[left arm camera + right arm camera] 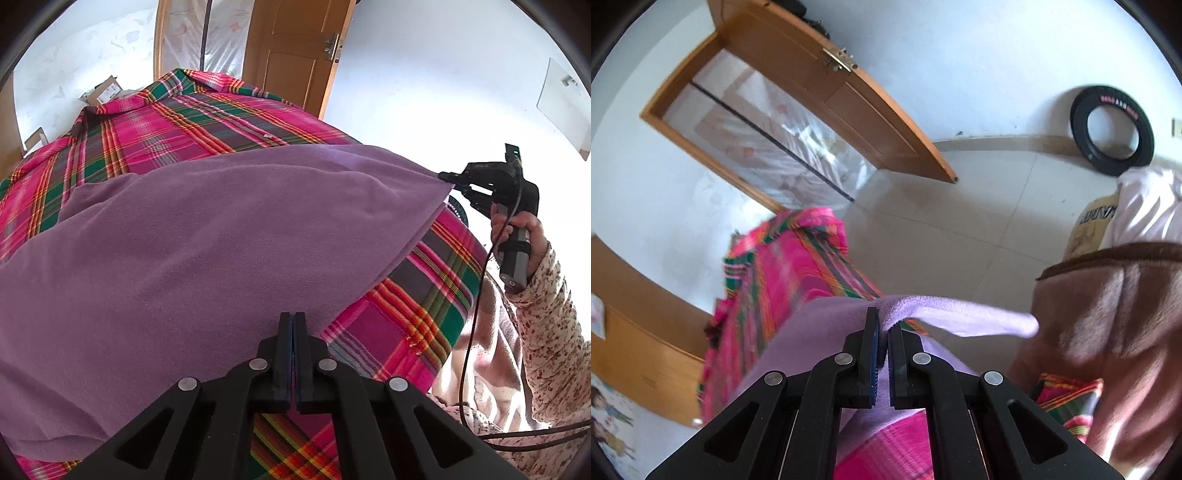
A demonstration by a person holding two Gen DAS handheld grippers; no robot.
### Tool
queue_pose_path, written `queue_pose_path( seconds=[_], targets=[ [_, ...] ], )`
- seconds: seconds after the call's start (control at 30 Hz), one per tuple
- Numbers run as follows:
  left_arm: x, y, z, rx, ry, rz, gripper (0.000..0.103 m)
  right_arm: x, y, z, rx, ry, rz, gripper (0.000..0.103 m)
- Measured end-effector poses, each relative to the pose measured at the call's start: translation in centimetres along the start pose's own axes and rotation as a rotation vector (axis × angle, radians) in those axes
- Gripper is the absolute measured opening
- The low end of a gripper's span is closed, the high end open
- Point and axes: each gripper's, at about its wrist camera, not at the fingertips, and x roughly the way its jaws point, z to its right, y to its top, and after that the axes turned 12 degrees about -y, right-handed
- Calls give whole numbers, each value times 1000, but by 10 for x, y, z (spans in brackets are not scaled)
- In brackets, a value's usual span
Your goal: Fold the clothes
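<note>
A: Two corners of the purple cloth (207, 240) are pinched, one by each gripper; it lies spread over the plaid sheet (177, 122) on the bed.

B: Both clamped on it?

A: Yes. The left gripper (293, 321) has its jaws clenched on the near edge, and the right gripper (882, 328) on the far corner.

B: How will it handle?

A: Soft, light and floppy, I'd judge. It sags between grips, so hold the corners and keep it taut.
</note>
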Motion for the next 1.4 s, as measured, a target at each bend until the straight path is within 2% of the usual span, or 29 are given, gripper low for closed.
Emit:
queue_pose_path(
  seconds=[0.1,0.2,0.27,0.37,0.43,0.5,0.6,0.87,1.03,1.23,1.4],
  targets=[
    [-1,-2,1,2,-15,1,0,6,-8,2,-4,-39,-6,4],
    [-3,-3,3,5,-28,0,0,2,-12,-4,-36,-108,31,6],
    [-4,-4,3,8,-38,1,0,-2,-13,-7,-48,-148,43,10],
    [-9,-5,0,-7,-45,15,0,-14,-15,-15,-86,-251,109,17],
    [-15,-6,-6,-29,-55,33,0,-23,-17,-19,-110,-292,150,18],
    [-22,-7,-11,-49,-63,50,0,-33,-22,-24,-119,-282,180,18],
    [-33,-9,-20,-67,-40,75,0,-44,-40,-46,-212,-242,221,19],
    [-72,-22,-62,-180,48,165,1,-41,-105,-119,-585,-18,141,22],
    [-92,-33,-96,-277,90,209,1,-36,-140,-138,-721,-2,94,22],
    [-107,-49,-133,-359,152,219,1,-39,-162,-140,-752,-51,110,25],
    [-121,-72,-156,-426,166,227,1,-44,-180,-157,-799,-9,95,27]
  ],
)
